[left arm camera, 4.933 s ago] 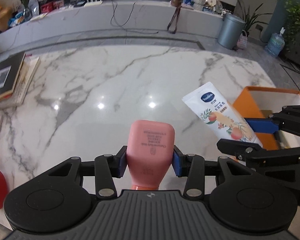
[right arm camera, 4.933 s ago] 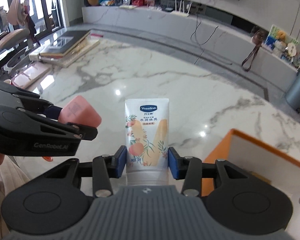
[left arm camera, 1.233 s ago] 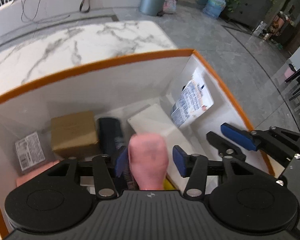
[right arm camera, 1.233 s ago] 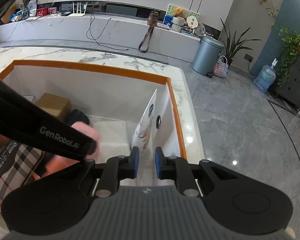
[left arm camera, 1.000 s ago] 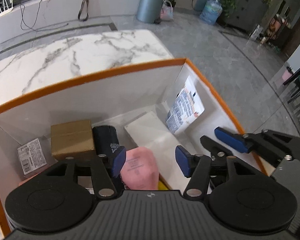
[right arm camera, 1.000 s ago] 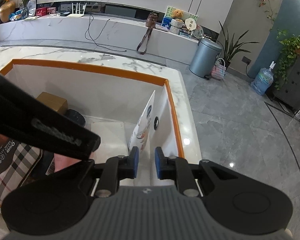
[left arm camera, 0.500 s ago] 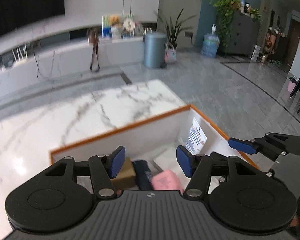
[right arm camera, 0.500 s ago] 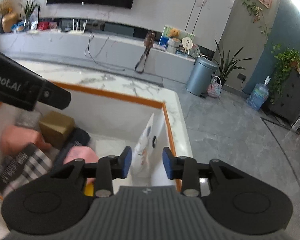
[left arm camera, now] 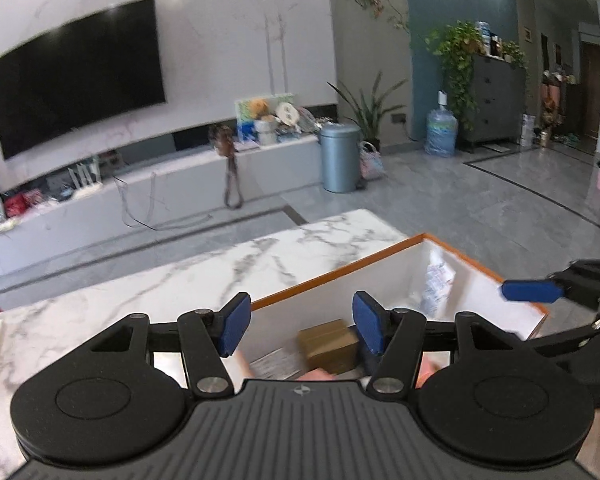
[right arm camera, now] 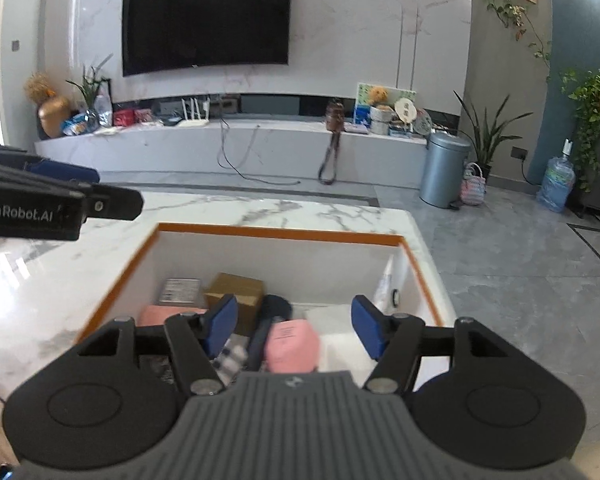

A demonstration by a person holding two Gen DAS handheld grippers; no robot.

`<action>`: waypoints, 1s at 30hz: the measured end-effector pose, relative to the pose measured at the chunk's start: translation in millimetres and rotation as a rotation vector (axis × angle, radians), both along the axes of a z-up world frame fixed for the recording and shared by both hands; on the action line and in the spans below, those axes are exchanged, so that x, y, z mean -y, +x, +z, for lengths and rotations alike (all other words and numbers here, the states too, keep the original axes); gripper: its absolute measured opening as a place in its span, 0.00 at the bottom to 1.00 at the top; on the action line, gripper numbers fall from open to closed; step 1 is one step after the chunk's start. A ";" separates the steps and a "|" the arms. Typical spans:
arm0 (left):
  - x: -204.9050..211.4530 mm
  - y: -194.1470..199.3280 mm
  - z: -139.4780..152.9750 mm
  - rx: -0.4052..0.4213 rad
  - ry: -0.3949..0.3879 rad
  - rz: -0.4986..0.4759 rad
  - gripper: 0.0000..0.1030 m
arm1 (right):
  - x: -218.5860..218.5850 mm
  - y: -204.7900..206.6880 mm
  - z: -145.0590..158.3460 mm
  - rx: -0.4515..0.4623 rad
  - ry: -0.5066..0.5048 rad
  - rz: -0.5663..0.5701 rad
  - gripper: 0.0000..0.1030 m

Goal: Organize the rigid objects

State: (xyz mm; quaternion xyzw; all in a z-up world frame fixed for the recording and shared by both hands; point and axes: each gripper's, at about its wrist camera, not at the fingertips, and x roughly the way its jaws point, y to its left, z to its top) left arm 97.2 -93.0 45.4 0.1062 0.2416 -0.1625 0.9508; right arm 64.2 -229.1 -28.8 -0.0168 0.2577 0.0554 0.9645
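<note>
Left gripper (left arm camera: 298, 328): fingers (left arm camera: 234, 326) parted, nothing between them. Right gripper (right arm camera: 294, 326): jaws opening, nothing held. Both hang above the box (right arm camera: 284, 233), which stands on the table (right arm camera: 52, 280).

The right view alone shows the pink bottle (right arm camera: 292, 346) standing among the box contents, flat end up, long axis near vertical. The tube (right arm camera: 385, 284) leans on the right wall, long axis steep. The left view shows its printed back. The carton (left arm camera: 327, 344) shows in both views.

place: home living room | cues: wall television (right arm camera: 206, 18); houseplants (left arm camera: 458, 54)
</note>
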 end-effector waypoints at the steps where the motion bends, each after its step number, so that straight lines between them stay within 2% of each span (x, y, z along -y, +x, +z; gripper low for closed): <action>1: -5.6 -4.7 -3.8 0.009 0.003 0.017 0.67 | -2.9 -4.2 -1.2 0.007 0.008 0.004 0.66; 2: -10.5 -7.6 -7.5 0.011 0.003 0.034 0.67 | -6.1 -8.9 -2.6 0.011 0.020 0.006 0.69; 5: -24.1 -16.2 -18.9 -0.004 -0.033 0.087 0.67 | -13.7 -17.0 -9.8 -0.002 0.050 0.012 0.71; 11: -43.6 -28.8 -34.2 -0.016 -0.083 0.179 0.67 | -27.5 -30.1 -23.8 -0.006 0.039 0.034 0.78; 13: -44.8 -32.7 -37.8 0.000 -0.074 0.187 0.71 | -29.4 -30.4 -24.3 -0.004 0.027 0.029 0.82; 15: -47.1 -37.4 -41.3 0.006 -0.074 0.198 0.83 | -30.2 -29.7 -22.5 0.006 0.010 0.022 0.86; 17: -54.7 -42.8 -48.3 -0.014 -0.112 0.196 0.87 | -32.3 -30.1 -24.0 0.017 0.003 0.024 0.89; 21: -60.0 -38.0 -59.2 -0.039 -0.103 0.222 0.93 | -35.8 -26.0 -31.2 0.004 0.003 0.023 0.89; 30: -62.3 -40.8 -71.0 -0.003 -0.073 0.242 0.94 | -27.9 -15.9 -38.0 -0.022 0.054 -0.029 0.89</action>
